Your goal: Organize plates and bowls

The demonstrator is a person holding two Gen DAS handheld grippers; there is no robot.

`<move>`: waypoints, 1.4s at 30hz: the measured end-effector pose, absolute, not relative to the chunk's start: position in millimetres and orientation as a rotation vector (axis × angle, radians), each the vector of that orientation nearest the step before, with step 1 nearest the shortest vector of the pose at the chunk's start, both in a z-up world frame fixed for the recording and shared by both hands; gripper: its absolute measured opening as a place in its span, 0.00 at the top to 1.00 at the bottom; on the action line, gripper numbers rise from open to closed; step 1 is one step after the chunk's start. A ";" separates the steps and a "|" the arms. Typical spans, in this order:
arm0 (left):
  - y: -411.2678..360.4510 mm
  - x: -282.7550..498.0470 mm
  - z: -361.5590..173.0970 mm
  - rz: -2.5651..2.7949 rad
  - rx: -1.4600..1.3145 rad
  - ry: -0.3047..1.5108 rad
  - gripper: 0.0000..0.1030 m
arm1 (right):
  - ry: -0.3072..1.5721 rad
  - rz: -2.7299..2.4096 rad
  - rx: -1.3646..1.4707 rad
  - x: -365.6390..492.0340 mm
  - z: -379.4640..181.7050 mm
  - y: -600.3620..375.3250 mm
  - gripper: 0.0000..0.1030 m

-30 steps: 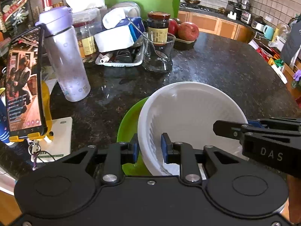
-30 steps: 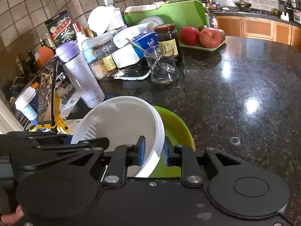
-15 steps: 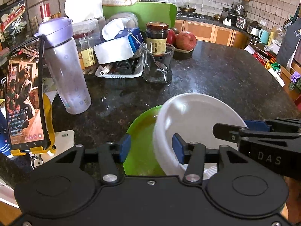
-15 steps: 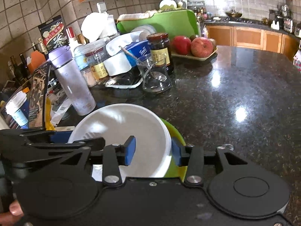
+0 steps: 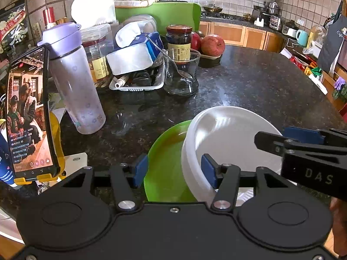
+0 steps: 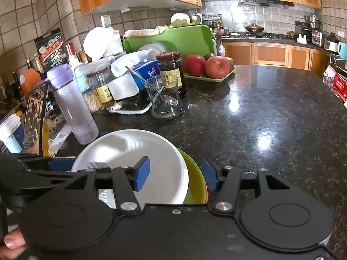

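Dark speckled granite counter (image 5: 249, 86) fills both wrist views, and we see our two claws low at its near edge. Our left claw (image 5: 174, 170) has just been spreading; its blue pads stand apart, one over the green plate's (image 5: 167, 162) left rim, the other inside the white bowl (image 5: 227, 136), neither pressing. Our right claw (image 6: 175, 174) has likewise just been spreading, its pads straddling the right rims of the bowl (image 6: 138, 149) and plate (image 6: 195, 179) without pinching them. The bowl sits on the plate near the counter's near edge, shifted toward the plate's right side in the left view.

Outward to the right and far right, we find the counter bare and shiny right up to its far edge, giving wide room to move. To the left things crowd in: a purple bottle (image 5: 73, 80) stands just beyond the plate, with a phone (image 5: 28, 112) on a yellow stand at the near left corner. Behind them we see a glass (image 5: 181, 73) with a spoon in it, a white tray (image 5: 138, 82) of clutter, a dark jar (image 5: 179, 41), and apples (image 5: 211, 44) on a tray. A green board (image 5: 158, 15) leans at the back left.
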State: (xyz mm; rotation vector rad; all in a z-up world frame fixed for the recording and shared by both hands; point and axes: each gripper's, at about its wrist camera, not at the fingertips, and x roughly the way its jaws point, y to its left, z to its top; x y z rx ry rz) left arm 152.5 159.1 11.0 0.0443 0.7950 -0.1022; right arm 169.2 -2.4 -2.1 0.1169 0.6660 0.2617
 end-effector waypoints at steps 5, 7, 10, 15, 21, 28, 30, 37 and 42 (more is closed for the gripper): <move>160.5 151.2 11.1 -0.101 0.053 0.803 0.42 | 0.642 0.240 0.119 160.6 0.5 -2.6 0.45; 161.3 150.0 11.5 -0.104 0.056 0.803 0.42 | 0.631 0.232 0.125 157.5 2.5 -2.9 0.45; 162.4 146.5 13.3 -0.107 0.064 0.796 0.42 | 0.612 0.216 0.138 152.5 5.4 -3.8 0.45; 164.6 139.7 17.4 -0.114 0.068 0.780 0.42 | 0.585 0.197 0.151 142.8 9.7 -3.9 0.45; 164.8 132.0 21.8 -0.095 0.071 0.756 0.42 | 0.553 0.190 0.145 129.0 13.5 -5.1 0.45; 163.1 122.3 25.0 -0.049 0.074 0.723 0.42 | 0.473 0.196 0.111 108.7 19.9 -8.9 0.44; 162.4 119.0 26.1 -0.042 0.078 0.713 0.42 | 0.461 0.199 0.102 103.7 21.3 -10.3 0.44; 161.9 108.7 30.1 -0.018 0.062 0.701 0.42 | 0.475 0.216 0.107 94.5 19.7 -18.2 0.44; 154.6 102.5 28.6 0.009 0.088 0.708 0.36 | 0.492 0.213 0.121 86.7 16.5 -22.3 0.44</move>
